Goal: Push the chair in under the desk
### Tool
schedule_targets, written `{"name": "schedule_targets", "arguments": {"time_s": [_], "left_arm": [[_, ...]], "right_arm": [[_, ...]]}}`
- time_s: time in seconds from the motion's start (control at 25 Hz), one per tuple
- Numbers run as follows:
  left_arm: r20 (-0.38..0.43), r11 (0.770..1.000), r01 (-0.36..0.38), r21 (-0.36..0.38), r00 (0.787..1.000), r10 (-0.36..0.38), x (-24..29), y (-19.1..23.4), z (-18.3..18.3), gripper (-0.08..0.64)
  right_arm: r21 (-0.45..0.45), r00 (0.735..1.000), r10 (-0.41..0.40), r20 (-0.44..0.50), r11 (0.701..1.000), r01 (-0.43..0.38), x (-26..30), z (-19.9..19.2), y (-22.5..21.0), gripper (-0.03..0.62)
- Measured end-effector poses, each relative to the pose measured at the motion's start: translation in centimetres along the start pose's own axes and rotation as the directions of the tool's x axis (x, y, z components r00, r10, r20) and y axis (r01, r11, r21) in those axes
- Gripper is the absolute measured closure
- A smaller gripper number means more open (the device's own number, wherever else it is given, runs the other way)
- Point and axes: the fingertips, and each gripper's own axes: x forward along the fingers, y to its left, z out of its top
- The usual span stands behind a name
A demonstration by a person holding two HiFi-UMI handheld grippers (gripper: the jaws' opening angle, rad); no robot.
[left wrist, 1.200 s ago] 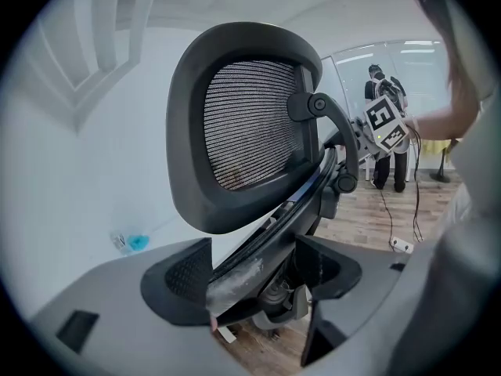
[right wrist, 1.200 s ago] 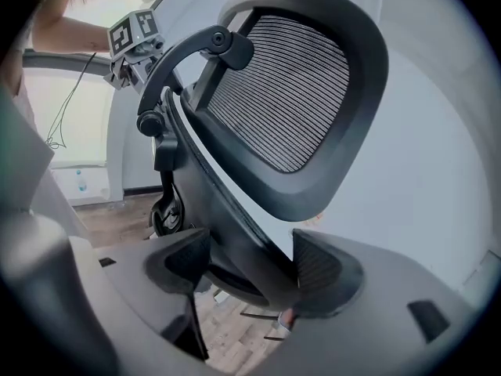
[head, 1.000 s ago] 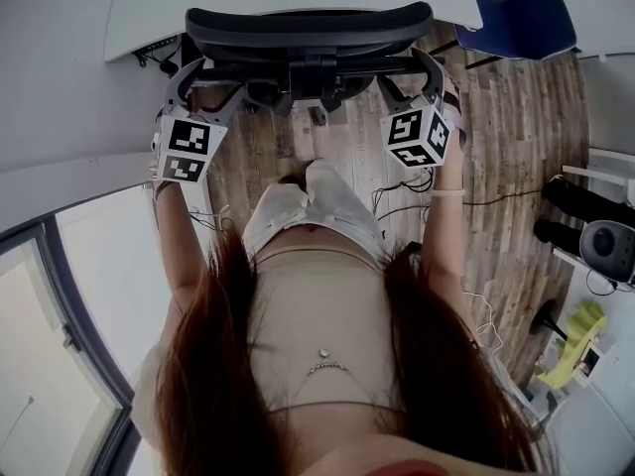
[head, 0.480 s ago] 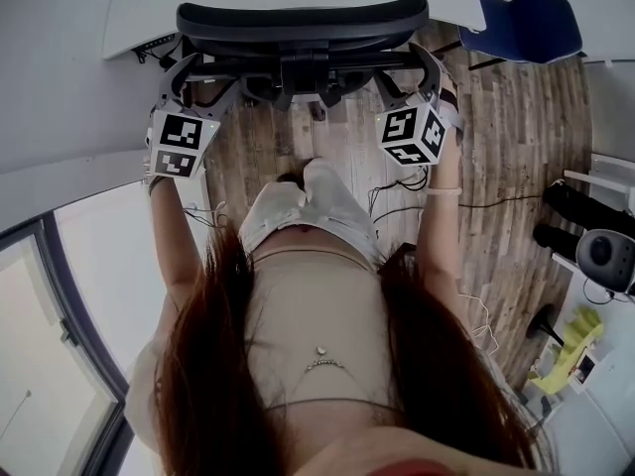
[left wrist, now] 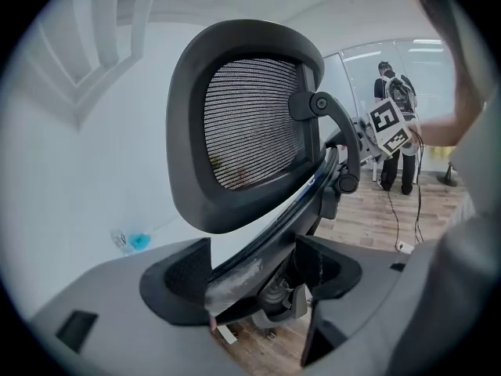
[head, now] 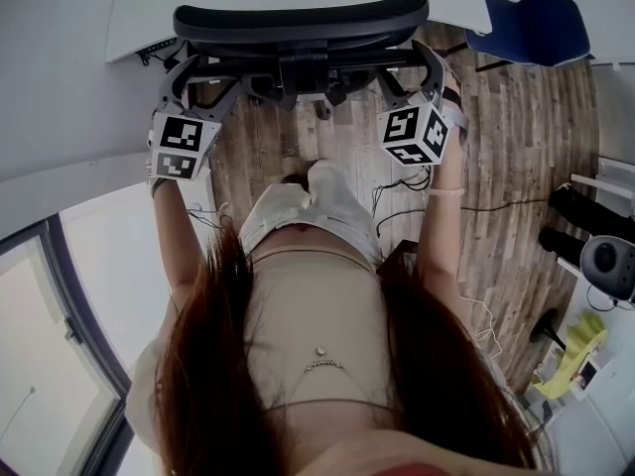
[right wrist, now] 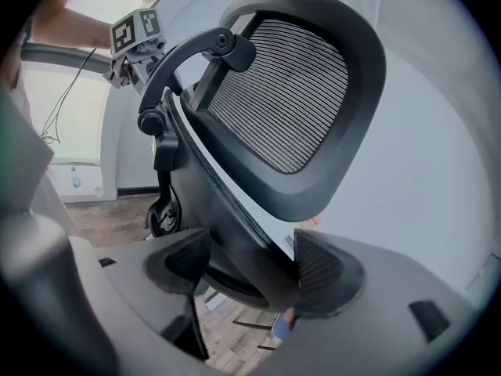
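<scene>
A black mesh office chair (head: 298,23) stands with its headrest at the edge of the white desk (head: 139,8). My left gripper (head: 189,69) holds the left side of the chair's back frame, and my right gripper (head: 429,62) holds the right side. In the left gripper view the curved frame bar (left wrist: 258,245) runs between the pads of my left gripper (left wrist: 254,276), below the headrest (left wrist: 250,124). The right gripper view shows the frame (right wrist: 227,225) filling the gap of my right gripper (right wrist: 249,269). The seat is hidden under the desk.
A blue chair (head: 526,23) stands at the back right. Cables (head: 397,191) lie on the wood floor (head: 516,167) by my feet. A glass wall (head: 60,315) runs along the left. Black gear (head: 605,256) and a yellow item (head: 575,350) sit at the right. A person (left wrist: 391,84) stands far off.
The chair and both grippers have moved a little forward toward the desk; the headrest now sits closer under the desk edge.
</scene>
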Motion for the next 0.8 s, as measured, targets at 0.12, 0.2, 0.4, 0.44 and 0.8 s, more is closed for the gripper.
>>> {"name": "schedule_targets", "arguments": {"time_s": [0.12,0.2,0.4,0.44,0.8], "left_arm": [[0.003,1.0,-0.002,-0.001,1.0,0.002,0.3,0.0,0.0,0.23],[0.006,1.0,-0.004,-0.001,1.0,0.004,0.5,0.2,0.1,0.23],[0.007,1.0,-0.009,-0.002,1.0,0.009,0.9,0.5,0.1,0.231],[0.006,1.0,-0.009,-0.002,1.0,0.009,1.1,0.6,0.2,0.23],[0.011,1.0,-0.009,0.002,1.0,0.009,2.1,1.3,1.1,0.231]], "right_arm": [[-0.001,1.0,-0.001,0.003,1.0,0.001,0.3,-0.1,-0.2,0.261],[-0.002,1.0,-0.002,0.003,1.0,0.002,0.6,-0.1,-0.3,0.261],[-0.004,1.0,-0.003,-0.001,1.0,0.003,1.2,-0.1,-0.5,0.261],[-0.005,1.0,-0.002,-0.003,1.0,0.002,1.4,0.0,-0.6,0.261],[-0.004,1.0,0.001,-0.01,1.0,-0.001,2.3,0.0,-1.8,0.26]]}}
